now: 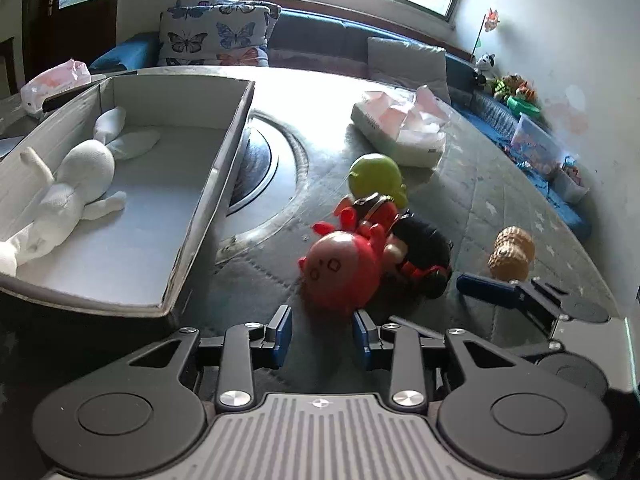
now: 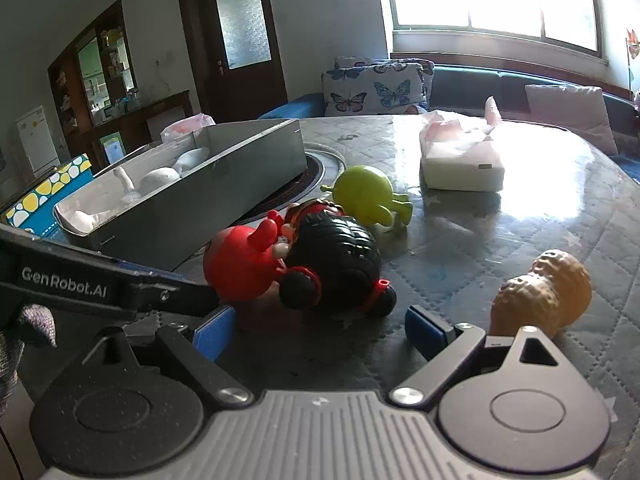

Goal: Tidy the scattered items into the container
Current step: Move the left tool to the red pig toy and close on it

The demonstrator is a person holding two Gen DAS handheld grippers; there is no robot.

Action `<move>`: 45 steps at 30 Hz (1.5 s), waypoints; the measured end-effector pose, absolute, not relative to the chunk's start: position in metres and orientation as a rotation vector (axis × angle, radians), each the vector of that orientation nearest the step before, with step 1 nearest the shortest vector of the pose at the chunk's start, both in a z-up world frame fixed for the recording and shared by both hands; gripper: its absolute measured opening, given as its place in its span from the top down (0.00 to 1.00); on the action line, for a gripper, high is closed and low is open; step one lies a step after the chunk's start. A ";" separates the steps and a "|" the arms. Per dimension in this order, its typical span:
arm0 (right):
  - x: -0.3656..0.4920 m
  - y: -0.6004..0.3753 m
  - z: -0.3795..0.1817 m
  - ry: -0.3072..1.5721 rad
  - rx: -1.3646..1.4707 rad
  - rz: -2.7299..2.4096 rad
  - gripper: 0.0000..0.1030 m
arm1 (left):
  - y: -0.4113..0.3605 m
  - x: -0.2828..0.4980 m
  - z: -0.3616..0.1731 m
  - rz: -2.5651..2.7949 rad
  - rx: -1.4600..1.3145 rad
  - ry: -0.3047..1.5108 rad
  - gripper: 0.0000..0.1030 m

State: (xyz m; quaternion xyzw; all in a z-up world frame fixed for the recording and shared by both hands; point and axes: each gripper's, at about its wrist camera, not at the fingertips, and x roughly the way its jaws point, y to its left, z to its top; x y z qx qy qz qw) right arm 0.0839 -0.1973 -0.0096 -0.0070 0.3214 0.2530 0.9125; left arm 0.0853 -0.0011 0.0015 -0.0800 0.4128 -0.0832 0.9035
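A red round toy (image 1: 340,272) lies against a black-and-red figure (image 1: 416,252) on the quilted table. A green toy (image 1: 376,178) is behind them and a peanut-shaped toy (image 1: 512,254) to the right. My left gripper (image 1: 322,332) is open, its blue pads just short of the red toy, nothing pressed between them. My right gripper (image 2: 320,332) stands wide open and empty in front of the black-and-red figure (image 2: 336,260), with the peanut toy (image 2: 544,292) beside its right finger. The grey box (image 1: 200,208) at the left holds a white plush doll (image 1: 76,184).
A tissue pack (image 1: 400,128) lies farther back on the table, and a round inset (image 1: 272,160) sits beside the box. Left of the box is a blue dotted carton (image 2: 48,196). A sofa with a butterfly cushion (image 1: 216,36) runs behind the table.
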 end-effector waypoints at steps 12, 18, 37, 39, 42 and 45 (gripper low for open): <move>0.082 -0.197 -0.010 0.664 -0.010 0.524 0.09 | 0.041 0.080 -0.006 -0.035 -0.234 0.865 0.66; 0.074 -0.198 -0.006 0.666 -0.021 0.543 0.10 | 0.054 0.078 -0.008 -0.015 -0.260 0.857 0.68; 0.075 -0.170 -0.004 0.684 0.018 0.666 0.28 | 0.031 0.104 0.017 -0.250 -0.311 0.818 0.67; 0.079 -0.166 -0.004 0.685 0.028 0.671 0.29 | 0.031 0.108 0.019 -0.264 -0.311 0.819 0.67; 0.082 -0.161 -0.004 0.687 0.049 0.686 0.30 | 0.032 0.114 0.020 -0.279 -0.305 0.823 0.67; 0.085 -0.156 -0.005 0.681 0.060 0.686 0.30 | 0.033 0.120 0.021 -0.291 -0.298 0.828 0.67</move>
